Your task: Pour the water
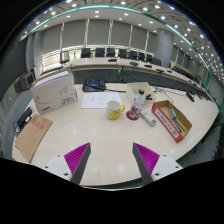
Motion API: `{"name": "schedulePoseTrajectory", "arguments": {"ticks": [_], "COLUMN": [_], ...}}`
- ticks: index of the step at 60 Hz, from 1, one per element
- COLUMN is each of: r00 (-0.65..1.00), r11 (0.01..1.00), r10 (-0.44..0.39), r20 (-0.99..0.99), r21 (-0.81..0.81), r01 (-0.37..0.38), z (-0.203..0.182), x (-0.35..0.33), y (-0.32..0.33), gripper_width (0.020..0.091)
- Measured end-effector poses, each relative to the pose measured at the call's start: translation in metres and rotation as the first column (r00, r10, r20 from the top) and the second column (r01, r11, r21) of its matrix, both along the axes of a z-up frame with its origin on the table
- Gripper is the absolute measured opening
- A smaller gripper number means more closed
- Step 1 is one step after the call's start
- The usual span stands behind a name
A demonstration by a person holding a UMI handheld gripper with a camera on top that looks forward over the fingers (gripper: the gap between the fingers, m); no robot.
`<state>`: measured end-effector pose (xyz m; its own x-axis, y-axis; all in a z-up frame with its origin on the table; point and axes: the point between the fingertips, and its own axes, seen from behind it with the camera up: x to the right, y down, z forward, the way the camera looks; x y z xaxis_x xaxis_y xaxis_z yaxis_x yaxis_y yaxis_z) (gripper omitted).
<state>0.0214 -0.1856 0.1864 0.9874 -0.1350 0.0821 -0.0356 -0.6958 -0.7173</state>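
My gripper (111,160) is open above the pale table (100,140), with nothing between its magenta pads (75,157). Well beyond the fingers, near the table's middle, stands a yellow cup (115,109). Just to its right is a white cup-like container (135,100) with a small red item (132,115) at its base. Neither is near the fingertips.
A white box (54,92) stands at the far left, with a flat brown cardboard piece (32,136) nearer me. A long orange-edged box (171,119) lies at the right. Papers (100,98) lie behind the cups. Chairs and desks line the room's back.
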Motion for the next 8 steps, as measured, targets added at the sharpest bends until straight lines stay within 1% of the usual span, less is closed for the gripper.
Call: {"name": "schedulePoseTrajectory", "arguments": {"ticks": [8], "r00": [1.000], "r11": [0.999], "r10": [0.018], "r20": [-0.015], "r21": [0.027], "r01": [-0.017], "z": [0.0099], "x": [-0.0056], "y": [0.0057], "gripper_width": [0.0864]}}
